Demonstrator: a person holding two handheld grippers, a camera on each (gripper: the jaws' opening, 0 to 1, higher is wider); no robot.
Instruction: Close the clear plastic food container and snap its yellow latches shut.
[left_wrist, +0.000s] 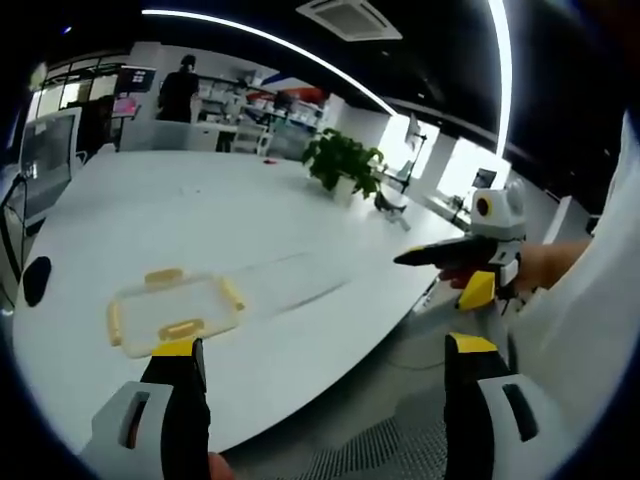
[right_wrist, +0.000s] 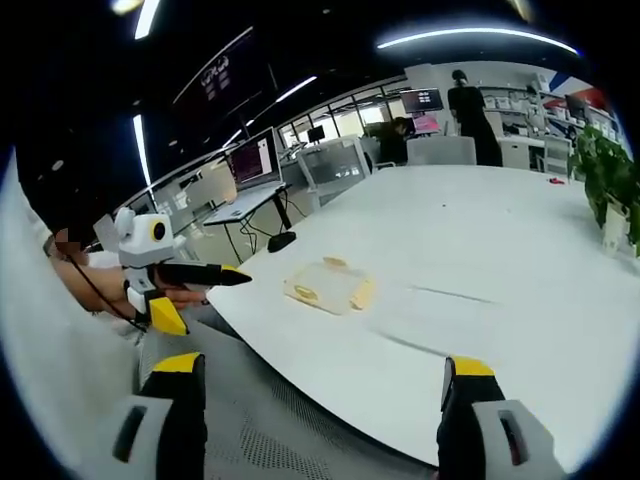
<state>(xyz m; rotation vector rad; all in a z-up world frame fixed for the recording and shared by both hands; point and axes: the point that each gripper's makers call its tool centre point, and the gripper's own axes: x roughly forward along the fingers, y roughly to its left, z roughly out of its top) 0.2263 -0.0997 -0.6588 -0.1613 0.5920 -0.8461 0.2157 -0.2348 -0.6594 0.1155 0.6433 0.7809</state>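
A: Where is the clear food container (left_wrist: 177, 311)?

B: It lies flat on the big white table (left_wrist: 200, 220), close to the edge. In the left gripper view it sits just past the tip of the left-hand jaw. In the right gripper view it is further off, out on the table top.

A: Is the lid on?

B: It looks like it lies on top, but I cannot tell if it is pressed down. The yellow latches (left_wrist: 165, 275) stick out flat from the sides.

A: What about the left gripper (left_wrist: 325, 345)?

B: Its two jaws are wide apart. Nothing is between them. They are over the table edge and the grey floor.

A: And the right gripper (right_wrist: 325, 365)?

B: Its jaws are spread wide too, with nothing in them. It is near the table edge, not touching the container. From the left gripper view it looks black, with yellow bits and a white top, and a hand (left_wrist: 545, 265) holds it.

A: Anything else?

B: A green potted plant (left_wrist: 343, 160) stands far across the table. A person in dark clothes (left_wrist: 180, 90) stands at the back by the desks. A screen (right_wrist: 256, 158) sits on a desk beside the table.
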